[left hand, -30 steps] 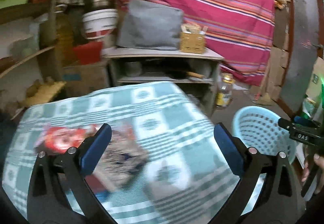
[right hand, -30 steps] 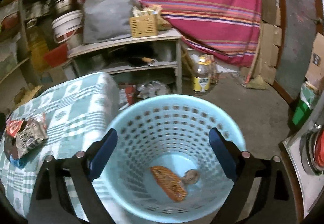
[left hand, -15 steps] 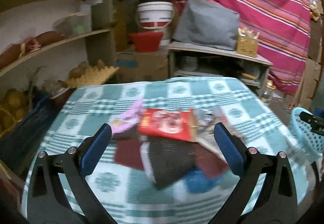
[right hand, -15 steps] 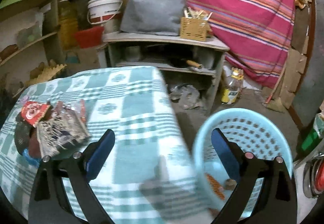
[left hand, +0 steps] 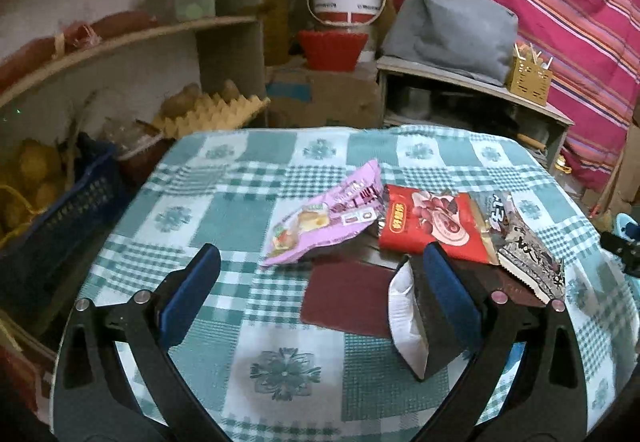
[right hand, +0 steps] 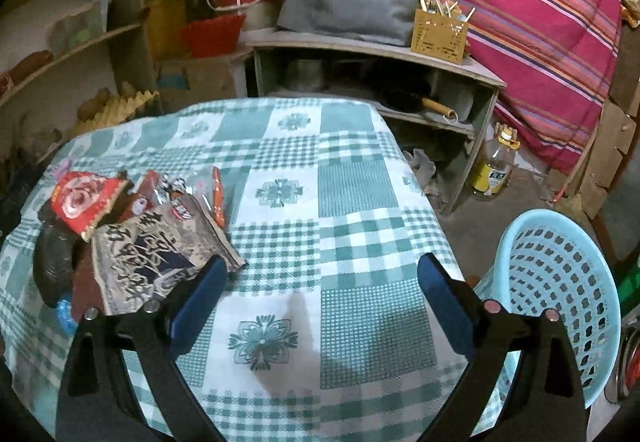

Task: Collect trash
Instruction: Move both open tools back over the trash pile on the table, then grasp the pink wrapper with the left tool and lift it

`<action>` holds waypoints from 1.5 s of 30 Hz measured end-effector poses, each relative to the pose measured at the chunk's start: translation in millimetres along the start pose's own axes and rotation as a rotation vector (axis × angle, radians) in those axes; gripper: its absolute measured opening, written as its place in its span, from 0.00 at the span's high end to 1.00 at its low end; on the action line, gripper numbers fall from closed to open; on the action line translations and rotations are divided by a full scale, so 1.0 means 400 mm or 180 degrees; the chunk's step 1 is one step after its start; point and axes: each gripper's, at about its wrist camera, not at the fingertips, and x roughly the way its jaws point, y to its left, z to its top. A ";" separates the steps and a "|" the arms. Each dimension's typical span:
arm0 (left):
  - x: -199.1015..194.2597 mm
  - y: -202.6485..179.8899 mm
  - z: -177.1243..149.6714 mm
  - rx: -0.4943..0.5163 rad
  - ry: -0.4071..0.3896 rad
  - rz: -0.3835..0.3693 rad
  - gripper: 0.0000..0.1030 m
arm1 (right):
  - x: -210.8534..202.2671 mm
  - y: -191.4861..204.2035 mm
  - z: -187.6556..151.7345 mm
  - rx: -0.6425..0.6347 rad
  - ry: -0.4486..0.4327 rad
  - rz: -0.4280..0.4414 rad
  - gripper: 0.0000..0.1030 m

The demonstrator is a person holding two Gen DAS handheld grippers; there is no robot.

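Left claw (left hand: 316,278) hangs spread wide and empty over the table (left hand: 224,210), with a maroon wrapper (left hand: 348,300) lying flat between its tips. A pink packet (left hand: 328,218) sits just beyond, a red packet (left hand: 430,228) ahead to its right, and a dark printed packet (left hand: 524,250) farther right. Right claw (right hand: 320,288) is likewise spread and grasps nothing; that same heap lies off its left finger, the dark printed packet nearest, bare cloth straight ahead. To its right and lower, beside the table, stands the blue basket (right hand: 560,282), whose inside cannot be seen from here. By my reading most of the job remains: at least four wrappers lie on the cloth, none gripped, and each must yet go to the basket
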 end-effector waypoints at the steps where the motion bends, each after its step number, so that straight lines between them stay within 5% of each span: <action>1: 0.008 -0.003 0.002 -0.0008 0.0036 -0.0055 0.05 | 0.009 -0.002 -0.002 0.0012 0.0013 0.0000 0.09; 7: 0.049 -0.031 0.024 0.0060 0.0085 -0.0143 0.05 | 0.064 -0.032 -0.005 0.0215 0.0095 0.0070 0.09; 17: 0.093 0.021 0.016 0.0219 0.0209 0.0089 0.09 | 0.103 -0.015 0.009 0.0005 0.0074 -0.0035 0.09; 19: 0.110 0.028 0.017 0.0191 0.0264 0.0048 0.23 | 0.116 -0.012 0.012 0.0021 0.0104 -0.0028 0.09; 26: 0.154 0.005 0.012 0.0360 0.0332 -0.0022 0.47 | 0.129 0.025 0.011 -0.0077 0.0120 0.0011 0.09; 30: 0.165 0.009 0.015 0.0340 0.0358 -0.0104 0.81 | 0.124 0.049 0.011 -0.0144 0.0121 0.0044 0.09; 37: 0.141 0.020 0.022 0.0351 0.0194 0.0045 0.97 | 0.083 0.082 0.005 -0.0263 0.0069 0.0077 0.09; 45: 0.074 0.051 0.025 0.0285 0.0076 0.0110 0.98 | -0.013 0.114 -0.001 -0.0372 -0.0034 0.0273 0.09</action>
